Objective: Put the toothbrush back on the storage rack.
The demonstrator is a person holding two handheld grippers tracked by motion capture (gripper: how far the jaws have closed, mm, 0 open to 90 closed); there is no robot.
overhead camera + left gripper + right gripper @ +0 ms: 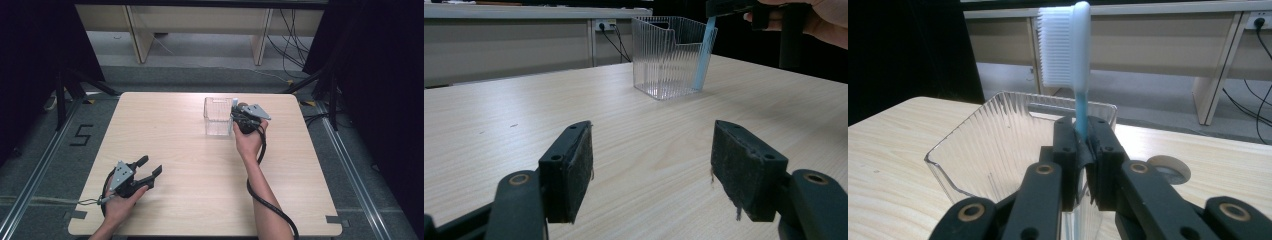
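A toothbrush (pixel 1081 100) with a white bristle head and a pale blue handle stands upright, and my right gripper (pixel 1083 145) is shut on that handle. It is held at the right rim of a clear ribbed plastic container (pixel 217 120) on the far middle of the table. In the left gripper view the blue handle (pixel 704 55) hangs slanted down along the container's (pixel 664 55) right side. My left gripper (pixel 150 166) rests near the table's front left, open, with nothing between its pads (pixel 569 165).
The light wooden table (pixel 200 200) has bare surface between the two hands. A small pale round object (pixel 1168 167) lies on the table just behind the right gripper. Beyond the far edge are bench legs, cables and dark curtains.
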